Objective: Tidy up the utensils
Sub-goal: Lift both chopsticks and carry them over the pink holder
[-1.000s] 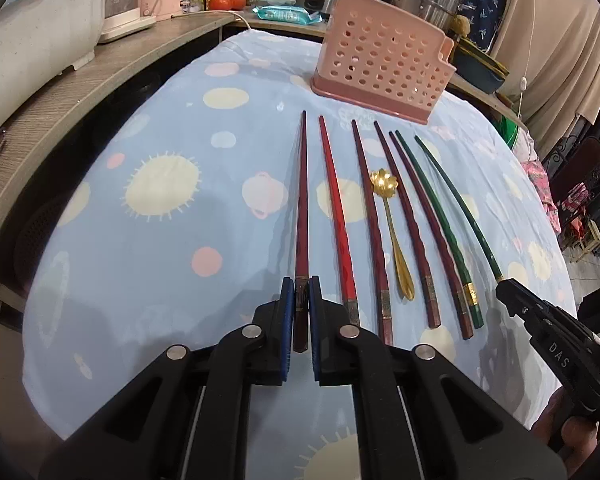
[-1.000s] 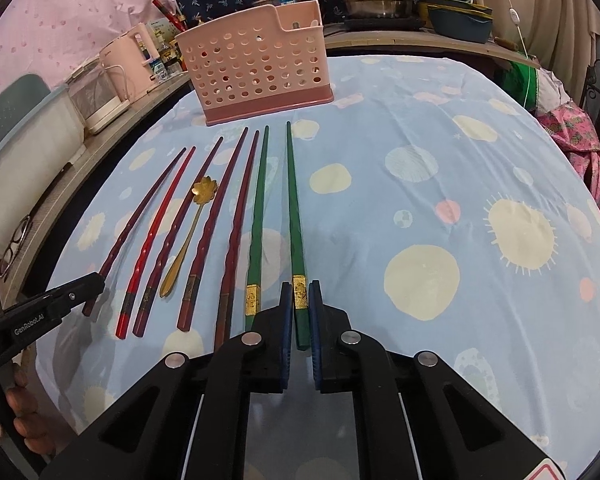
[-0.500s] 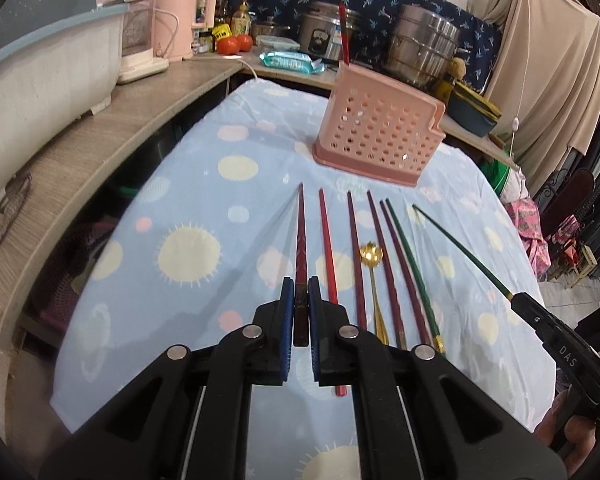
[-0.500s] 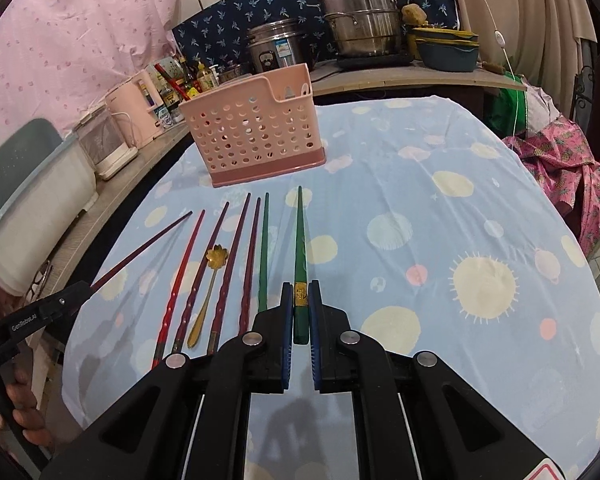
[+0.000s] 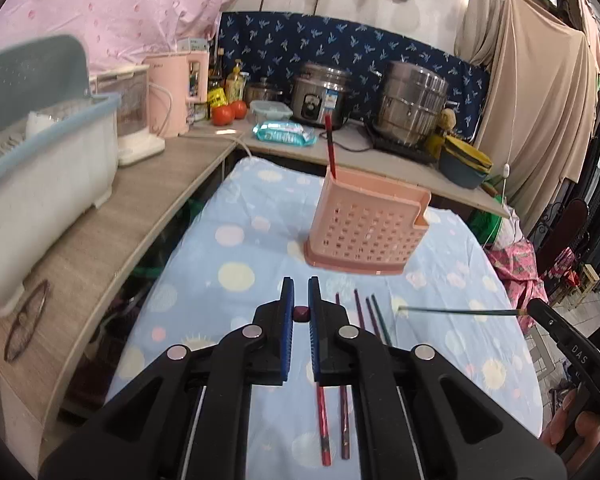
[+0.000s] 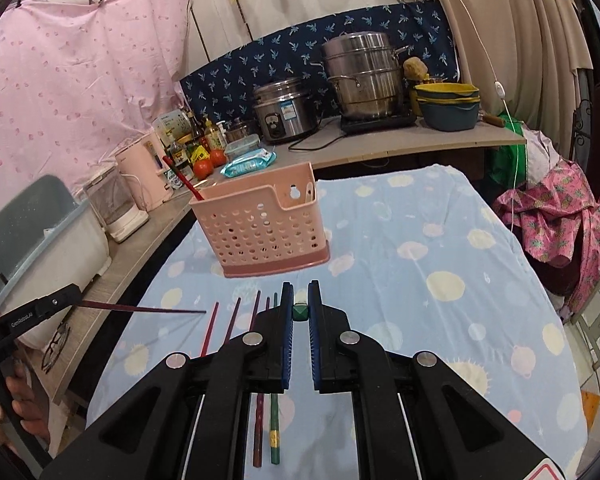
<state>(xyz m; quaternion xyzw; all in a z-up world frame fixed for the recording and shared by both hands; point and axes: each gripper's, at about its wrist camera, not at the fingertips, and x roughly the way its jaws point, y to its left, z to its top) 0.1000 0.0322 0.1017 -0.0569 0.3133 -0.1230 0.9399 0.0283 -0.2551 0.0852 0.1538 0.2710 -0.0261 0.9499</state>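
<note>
We are gripping a red chopstick in our left claw. Our right claw is gripping a green chopstick. Both are hanging before the basket.

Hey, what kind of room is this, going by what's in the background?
Most likely a home kitchen or dining corner. A rice cooker and a stacked steel steamer pot sit on a wooden counter, with tomatoes beside them, and a cloth-covered table stands in front.
</note>
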